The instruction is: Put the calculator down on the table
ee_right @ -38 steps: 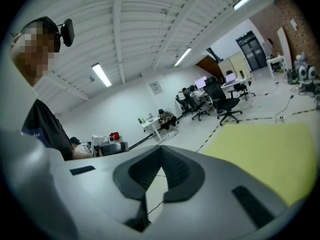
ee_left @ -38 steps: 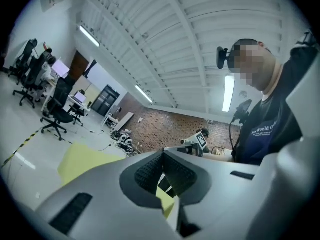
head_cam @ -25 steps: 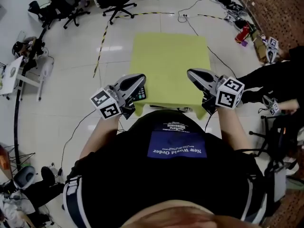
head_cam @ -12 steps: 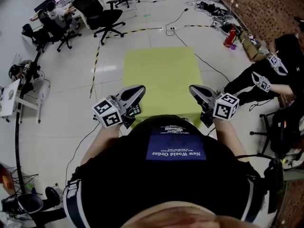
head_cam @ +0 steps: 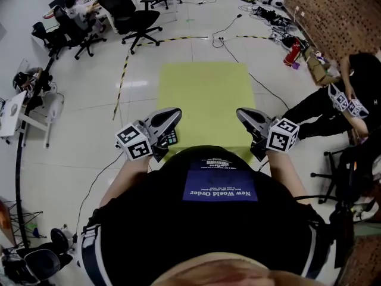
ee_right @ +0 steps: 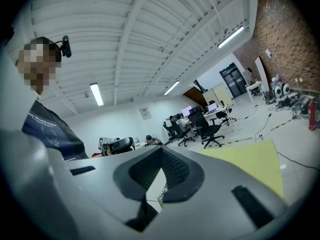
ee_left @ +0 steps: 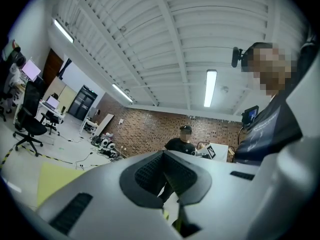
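A yellow-green table stands in front of me. My left gripper hangs over its near left corner, jaws shut. The dark calculator with green keys shows just beneath those jaws and appears gripped by them. In the left gripper view the jaw tips meet and the calculator is hidden. My right gripper is over the near right corner, shut and empty. Its own view shows the tips together, with a bit of the calculator's keys in the gap below.
Black office chairs and desks stand at the far left. Striped floor tape and cables run past the table. A seated person holding other grippers is at the right. A brick wall lines the far right.
The head view has swung, so the table sits a little further up the picture. Both grippers have dropped slightly toward the table's near edge. Both stay shut. The person at right has moved.
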`<state>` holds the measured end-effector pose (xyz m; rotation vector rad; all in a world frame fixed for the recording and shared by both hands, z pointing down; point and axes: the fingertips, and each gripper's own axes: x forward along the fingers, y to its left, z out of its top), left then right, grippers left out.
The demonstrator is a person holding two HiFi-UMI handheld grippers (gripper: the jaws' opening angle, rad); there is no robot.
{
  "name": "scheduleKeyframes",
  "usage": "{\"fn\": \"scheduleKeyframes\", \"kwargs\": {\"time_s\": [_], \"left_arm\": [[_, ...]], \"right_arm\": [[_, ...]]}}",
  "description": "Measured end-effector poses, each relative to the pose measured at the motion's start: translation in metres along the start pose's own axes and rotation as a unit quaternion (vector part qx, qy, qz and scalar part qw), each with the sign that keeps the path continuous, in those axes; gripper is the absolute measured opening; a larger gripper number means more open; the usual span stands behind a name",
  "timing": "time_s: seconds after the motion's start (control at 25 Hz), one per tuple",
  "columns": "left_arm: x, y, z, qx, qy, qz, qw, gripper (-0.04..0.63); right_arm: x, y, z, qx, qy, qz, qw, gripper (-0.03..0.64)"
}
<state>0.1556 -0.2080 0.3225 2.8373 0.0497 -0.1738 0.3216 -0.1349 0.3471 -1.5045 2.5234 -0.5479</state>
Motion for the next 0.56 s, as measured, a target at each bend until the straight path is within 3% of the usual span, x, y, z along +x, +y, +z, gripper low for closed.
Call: {"fn": "scheduleKeyframes", "kwargs": {"time_s": [0.56], "left_arm": [[-0.019, 0.015, 0.001, 0.004, -0.005, 0.008, 1.0000, 0.006]], "right_arm": [[0.023, 0.010, 0.004, -0.014, 0.022, 0.019, 0.999, -0.015]]}}
